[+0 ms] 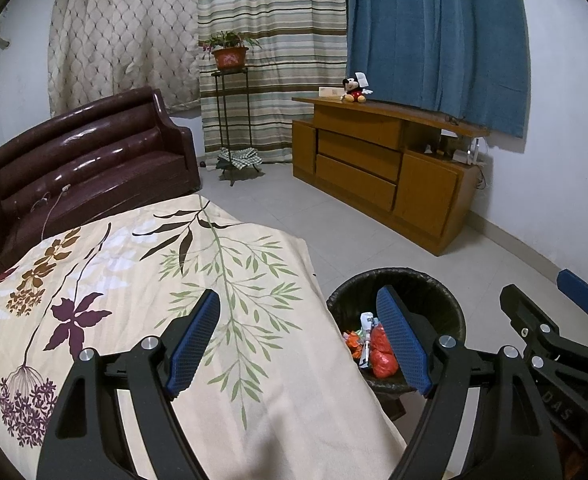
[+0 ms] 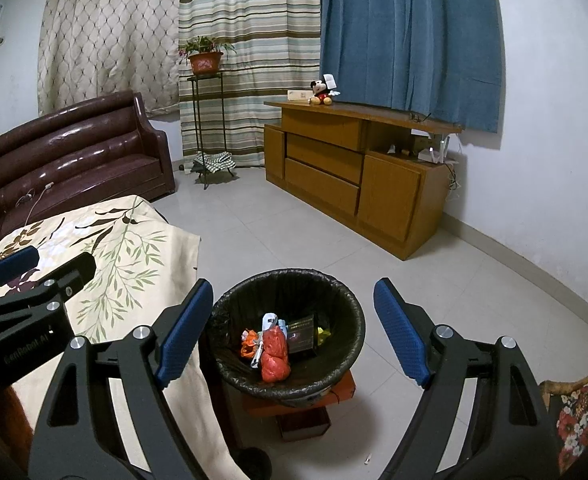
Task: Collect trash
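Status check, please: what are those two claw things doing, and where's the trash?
Left gripper and right gripper: jaws open, empty. Trash sits in black-lined bin. Nothing in the way.

My right tongs (image 2: 286,332) hang over the bin (image 2: 346,300) holding wrappers (image 2: 275,354); my left tongs (image 1: 298,344) over the tablecloth (image 1: 134,280). Sofa (image 1: 90,164) beyond, cabinet (image 2: 354,176) ahead-right.

Brown sofa (image 2: 74,152), potted plant (image 2: 205,58) on stand, wooden cabinet (image 2: 358,176), plush toy (image 2: 322,92), blue curtain (image 2: 410,40)
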